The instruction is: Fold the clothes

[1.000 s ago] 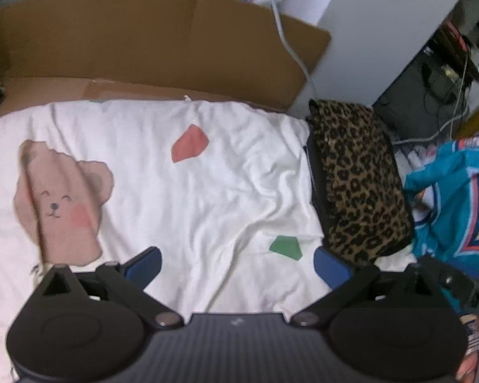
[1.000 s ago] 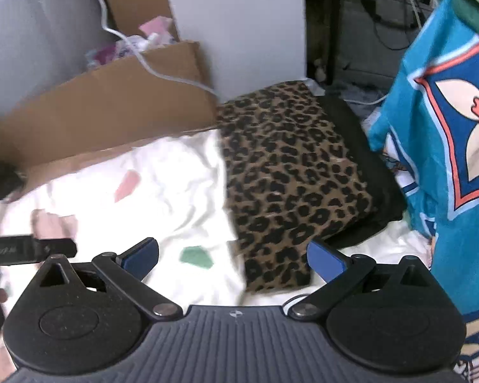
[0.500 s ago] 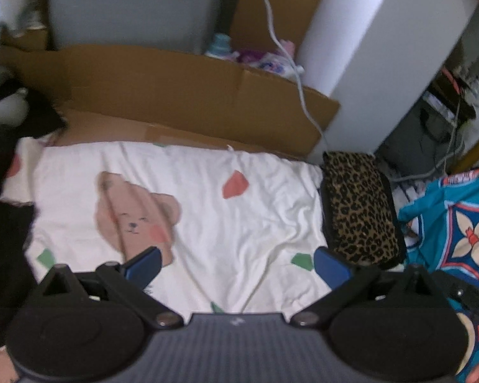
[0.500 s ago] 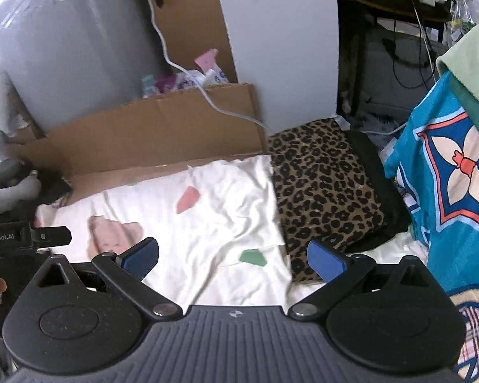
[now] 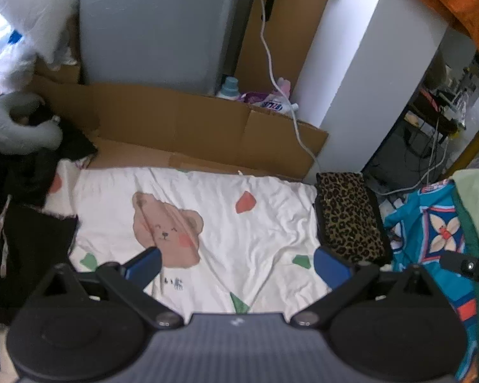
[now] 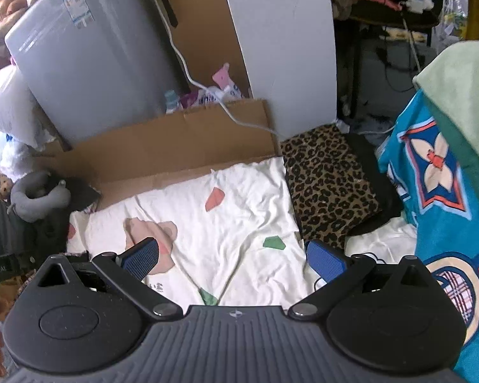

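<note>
A folded leopard-print garment (image 5: 349, 217) (image 6: 327, 185) lies on a dark folded piece at the right edge of a white sheet (image 5: 239, 229) (image 6: 226, 223) printed with a pink bear. My left gripper (image 5: 236, 263) hangs open high above the sheet, nothing between its blue pads. My right gripper (image 6: 234, 257) is open too and empty, held above the sheet's near part, left of the leopard piece. A black garment (image 5: 25, 249) lies heaped at the sheet's left side.
A brown cardboard wall (image 5: 182, 124) borders the sheet's far side, with a grey appliance (image 6: 89, 63) and a white panel (image 6: 281, 41) behind. A blue patterned cloth (image 6: 444, 191) hangs on the right. A grey neck pillow (image 5: 19, 127) sits far left. A white cable (image 5: 271, 63) runs down.
Both grippers have lifted up and back from the folded leopard garment, so the whole sheet and the room behind come into view. Both stay open and empty.
</note>
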`<control>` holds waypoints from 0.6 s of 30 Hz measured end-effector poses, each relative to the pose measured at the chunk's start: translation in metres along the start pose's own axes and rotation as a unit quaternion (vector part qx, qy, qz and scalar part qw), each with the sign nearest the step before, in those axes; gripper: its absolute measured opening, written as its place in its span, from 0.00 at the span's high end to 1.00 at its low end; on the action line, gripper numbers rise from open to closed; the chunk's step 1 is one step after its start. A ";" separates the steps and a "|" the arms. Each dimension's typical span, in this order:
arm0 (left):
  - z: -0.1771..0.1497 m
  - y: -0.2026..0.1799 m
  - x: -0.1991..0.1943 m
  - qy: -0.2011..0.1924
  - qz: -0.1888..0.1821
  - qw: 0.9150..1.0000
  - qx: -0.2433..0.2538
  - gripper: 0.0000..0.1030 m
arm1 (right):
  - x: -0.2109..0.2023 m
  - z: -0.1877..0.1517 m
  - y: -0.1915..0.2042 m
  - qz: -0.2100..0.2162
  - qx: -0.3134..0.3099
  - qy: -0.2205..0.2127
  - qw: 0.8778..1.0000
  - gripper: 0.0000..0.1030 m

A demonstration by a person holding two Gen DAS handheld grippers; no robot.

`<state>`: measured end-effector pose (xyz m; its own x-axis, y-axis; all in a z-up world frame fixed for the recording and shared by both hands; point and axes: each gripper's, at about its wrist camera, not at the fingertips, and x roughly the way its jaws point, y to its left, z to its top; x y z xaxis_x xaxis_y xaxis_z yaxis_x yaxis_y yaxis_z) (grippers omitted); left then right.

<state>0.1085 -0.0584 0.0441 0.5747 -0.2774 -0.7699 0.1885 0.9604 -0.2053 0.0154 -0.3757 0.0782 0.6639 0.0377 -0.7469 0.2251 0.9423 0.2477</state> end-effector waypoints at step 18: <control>-0.053 0.001 -0.063 -0.017 0.006 0.999 0.027 0.00 | -0.051 -0.044 0.044 -0.006 0.007 -0.020 1.000 0.01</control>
<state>0.0305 -0.0386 0.0605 0.6036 -0.2672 -0.7512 0.2226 0.9612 -0.1630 -0.0399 -0.3218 0.1001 0.6893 0.0122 -0.7244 0.2439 0.9376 0.2478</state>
